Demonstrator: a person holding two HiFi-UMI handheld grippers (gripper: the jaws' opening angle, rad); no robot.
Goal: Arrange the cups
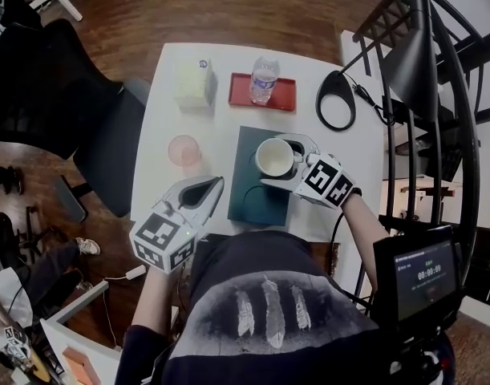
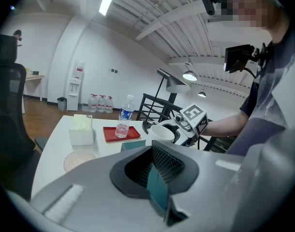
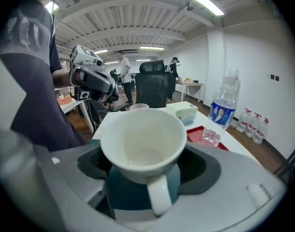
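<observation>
White ceramic cup — stiff, chippable — clamped by its walls in wide-set right gripper, two o'clock on teal mat; left gripper closed, empty.

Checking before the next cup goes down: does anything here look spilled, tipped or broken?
Nothing stands out. The white ceramic cup sits upright and empty in the jaws of the right gripper over the dark teal mat; the pink cup and the clear water bottle on its red tray stand upright, with no spill visible.
</observation>
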